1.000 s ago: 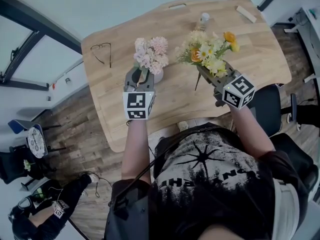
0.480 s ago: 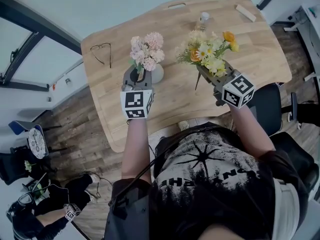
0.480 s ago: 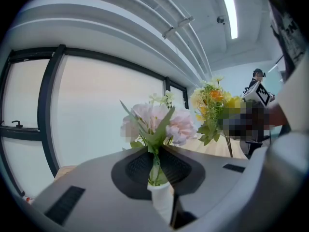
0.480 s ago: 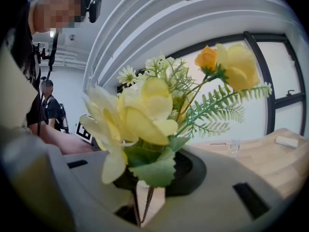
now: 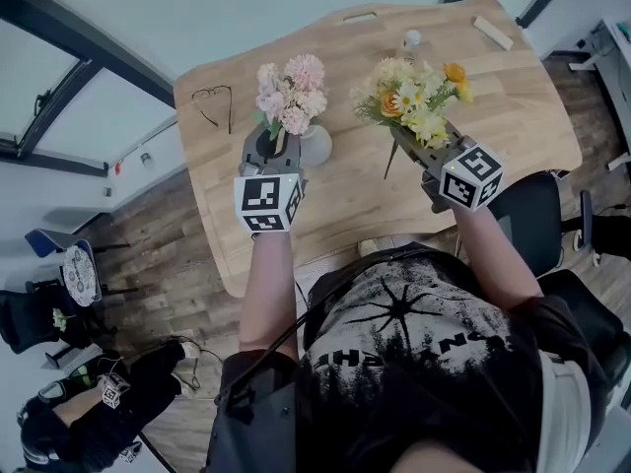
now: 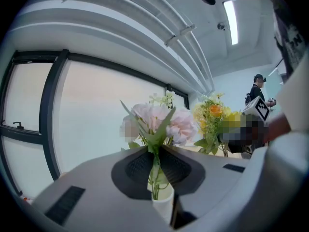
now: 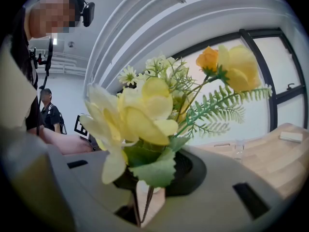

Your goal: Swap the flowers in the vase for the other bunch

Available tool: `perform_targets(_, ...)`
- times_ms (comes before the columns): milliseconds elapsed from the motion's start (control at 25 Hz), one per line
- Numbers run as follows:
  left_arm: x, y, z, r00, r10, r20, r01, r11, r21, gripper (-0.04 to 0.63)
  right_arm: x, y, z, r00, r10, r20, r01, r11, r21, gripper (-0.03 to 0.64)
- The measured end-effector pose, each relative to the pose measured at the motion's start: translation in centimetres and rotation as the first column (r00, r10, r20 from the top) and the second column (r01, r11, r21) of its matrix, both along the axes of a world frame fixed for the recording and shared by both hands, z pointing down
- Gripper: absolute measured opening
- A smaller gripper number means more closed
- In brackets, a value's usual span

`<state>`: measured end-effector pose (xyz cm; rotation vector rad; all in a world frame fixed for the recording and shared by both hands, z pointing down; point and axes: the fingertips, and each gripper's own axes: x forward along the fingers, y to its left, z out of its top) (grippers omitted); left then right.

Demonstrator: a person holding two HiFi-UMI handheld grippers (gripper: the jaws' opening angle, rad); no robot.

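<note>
Open tabletop [image 5: 345, 190] lay between the left fingers [image 6: 137, 170] and right fingers [image 7: 193, 173]. The vase [image 5: 315, 147] stood just under the left fingers, glasses [image 5: 211, 103] off to their left, and a bottle [image 5: 411, 40] beyond the right fingers.

Vase [image 5: 319, 147] partly behind left tongs [image 5: 270, 146]; bottle [image 5: 412, 39] partly behind yellow bunch [image 5: 409, 97]; bystander [image 5: 84, 424] cut by lower-left edge.

You wear a black short-sleeved T-shirt [image 5: 414, 363] printed with a pale starburst and a line of pale lettering. The left gripper [image 5: 270, 144] and the right gripper [image 5: 409, 146] are both smooth grey moulded shells. Each carries a white cube [image 5: 266, 202] with black square markers at its rear end. Dark ribbed pads [image 6: 137, 167] line the mouth of each shell. Behind the left gripper, a thin dark cable [image 5: 279, 341] runs along your forearm.
</note>
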<state>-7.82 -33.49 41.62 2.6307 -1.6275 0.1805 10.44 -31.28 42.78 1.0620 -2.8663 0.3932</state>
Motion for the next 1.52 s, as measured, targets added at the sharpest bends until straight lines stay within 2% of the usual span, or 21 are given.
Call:
perform_targets(400, -0.5, 0.4, -4.6, 0.999, -0.020, -0.049, 0.023, 0.998, 0.057, 0.052, -0.9, 0.2, -1.6, 0.999, -0.036, 0.039, 0.035, 0.998, 0.045, 0.092)
perform_targets(1000, -0.1, 2.6, -11.3, 0.997, -0.040, -0.070, 0.053, 0.982, 0.183, 0.052, -1.9, 0.8, -3.6, 0.992, -0.105, 0.076, 0.096, 0.990, 0.105, 0.092)
perform_targets(1320, -0.9, 3.5, -13.0, 0.993, -0.073, -0.088, 0.090, 0.972, 0.216, 0.052, -2.3, 0.9, -4.1, 0.987, -0.144, 0.068, 0.135, 0.984, 0.119, 0.092)
perform_targets(1520, -2.7, 4.7, -12.0, 0.989, -0.115, -0.094, 0.132, 0.971, 0.198, 0.052, -3.4, 1.0, -4.8, 0.984, -0.172, 0.055, 0.163, 0.978, 0.131, 0.092)
